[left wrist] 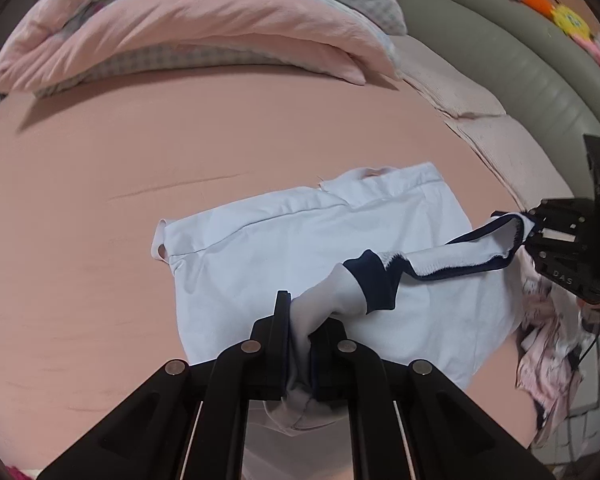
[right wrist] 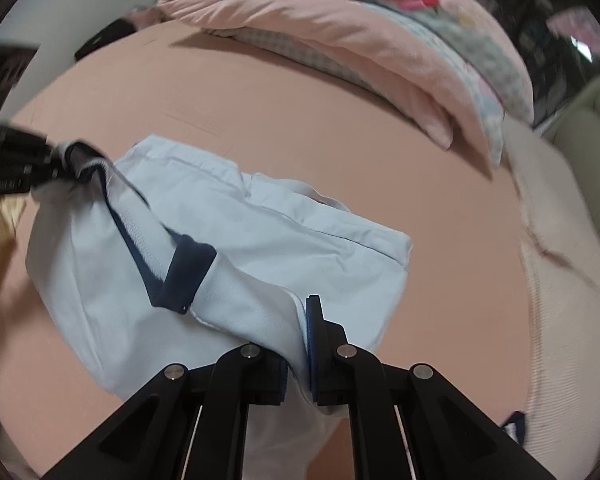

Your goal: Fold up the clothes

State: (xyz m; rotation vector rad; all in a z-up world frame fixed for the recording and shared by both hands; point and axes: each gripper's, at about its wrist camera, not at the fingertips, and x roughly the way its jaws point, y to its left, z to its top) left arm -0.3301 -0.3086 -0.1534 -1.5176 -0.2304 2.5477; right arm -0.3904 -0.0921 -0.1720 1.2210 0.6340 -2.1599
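A white shirt with navy trim (left wrist: 380,280) hangs stretched between both grippers above the bed. My left gripper (left wrist: 304,320) is shut on one bunched end of it. My right gripper (left wrist: 530,232) pinches the navy-edged hem at the right. In the right wrist view, my right gripper (right wrist: 298,344) is shut on the shirt's pale cloth (right wrist: 252,304), and the left gripper (right wrist: 50,160) holds the far end at the left edge. Under the shirt, a folded pale blue-white garment (left wrist: 284,248) (right wrist: 300,240) lies flat on the pink sheet (left wrist: 140,152).
A folded pink quilt (left wrist: 204,28) (right wrist: 360,28) lies across the back of the bed. A grey-green padded headboard (left wrist: 500,40) runs along the right. A crumpled patterned garment (left wrist: 548,344) lies at the bed's right edge. A pale pink blanket (right wrist: 560,300) borders the sheet.
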